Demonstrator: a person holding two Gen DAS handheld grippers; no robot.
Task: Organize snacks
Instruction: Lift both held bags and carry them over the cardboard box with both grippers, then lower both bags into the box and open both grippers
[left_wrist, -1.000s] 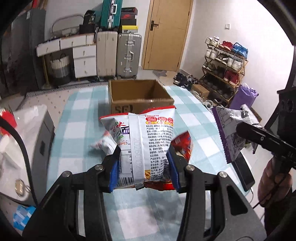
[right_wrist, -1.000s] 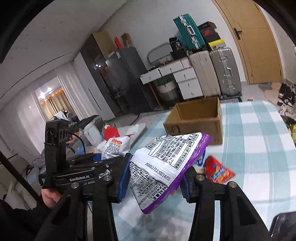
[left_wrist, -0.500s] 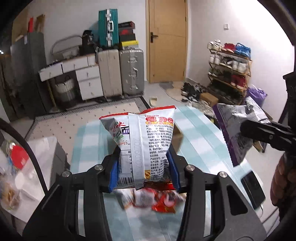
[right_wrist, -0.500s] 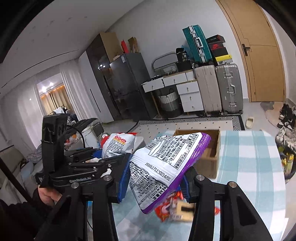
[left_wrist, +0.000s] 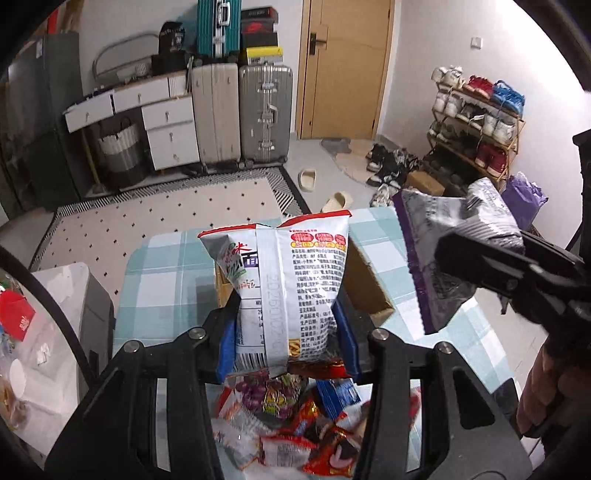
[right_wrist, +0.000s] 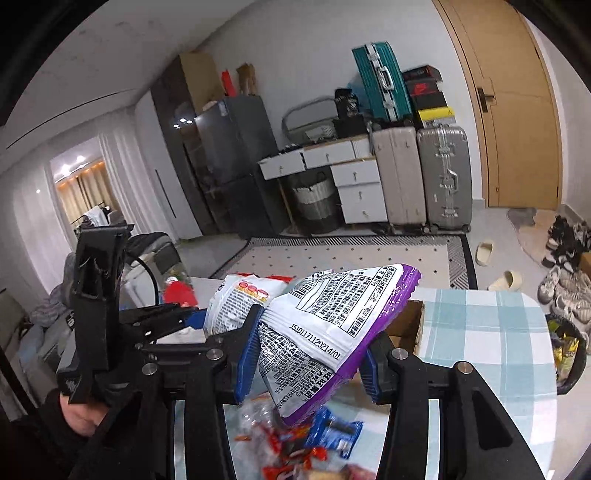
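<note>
Two snack bags were up in the air above the table, one in each gripper. The white bag with the red top edge (left_wrist: 291, 291) stood upright, back seam facing the camera, pinched near its lower end between the blue pads (left_wrist: 226, 347) of the left gripper (left_wrist: 286, 349), whose jaws were closed narrowly on it. The white bag with the purple edge (right_wrist: 325, 332) lay tilted, its far corner raised to the right, clamped at its lower part by the right gripper (right_wrist: 308, 363), jaws likewise drawn in on the bag. Both grippers were held level and pointed forward over the near part of the table, the right one just beside the left; in the left wrist view the right gripper's black body reached in from the right edge with the purple-edged bag hanging from it, and the hand (left_wrist: 546, 391) holding it showed at the lower right. In the right wrist view the left gripper appeared at the left, gripped from below by a hand (right_wrist: 79, 413). Beneath the held bags a loose pile of small snack packets (left_wrist: 288, 424) lay on the blue-and-white checked tablecloth (left_wrist: 162, 266). Behind the red-topped bag an open cardboard box (left_wrist: 365, 284) sat on the cloth, mostly hidden. Farther off stood suitcases (left_wrist: 264, 114), white drawers (left_wrist: 170, 129), a wooden door (left_wrist: 343, 66) and a shoe rack (left_wrist: 476, 122).
</note>
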